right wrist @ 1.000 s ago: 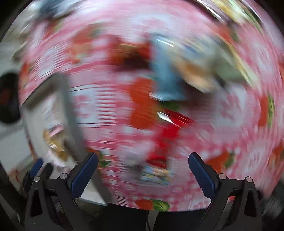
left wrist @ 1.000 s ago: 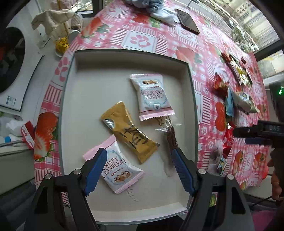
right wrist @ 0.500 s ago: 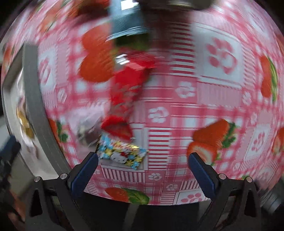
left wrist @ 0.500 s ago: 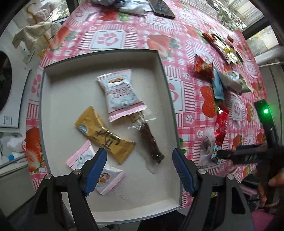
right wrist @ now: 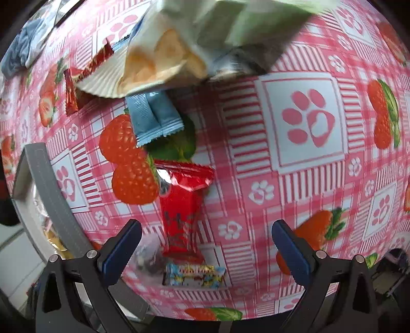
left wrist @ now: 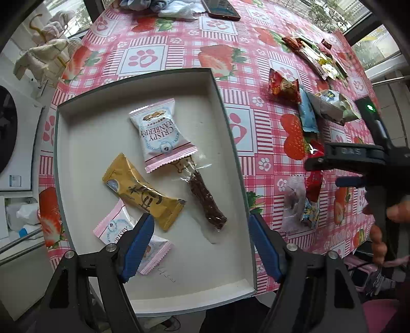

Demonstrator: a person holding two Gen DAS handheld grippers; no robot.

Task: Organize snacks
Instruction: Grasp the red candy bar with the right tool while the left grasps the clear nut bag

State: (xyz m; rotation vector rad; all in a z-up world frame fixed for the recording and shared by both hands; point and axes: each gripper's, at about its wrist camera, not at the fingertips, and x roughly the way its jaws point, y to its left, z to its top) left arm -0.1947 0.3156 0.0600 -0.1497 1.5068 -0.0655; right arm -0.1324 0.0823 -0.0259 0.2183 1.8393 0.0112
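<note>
A grey-rimmed white tray (left wrist: 230, 133) holds two pink-and-white cranberry packets (left wrist: 160, 135), a yellow packet (left wrist: 143, 194) and a brown stick in clear wrap (left wrist: 205, 202). My left gripper (left wrist: 201, 243) hangs open above the tray's near right part, gripping nothing. On the strawberry cloth beside the tray lies a red packet (right wrist: 182, 210), with a cartoon-print candy (right wrist: 194, 275) and a clear-wrapped dark candy (right wrist: 148, 256) at its near end. My right gripper (right wrist: 206, 246) stands open low over these, its pads either side of the red packet's near end and not touching it.
A blue packet (right wrist: 153, 117) and a large pale bag (right wrist: 166, 59) lie beyond the red one. More snacks (left wrist: 315, 56) and a phone (left wrist: 220, 10) sit at the table's far side. The tray's rim (right wrist: 51, 192) runs close to the left of the right gripper.
The left gripper has drifted toward the tray's right side, still open. The right gripper has come down closer to the red packet, and its view has sharpened.
</note>
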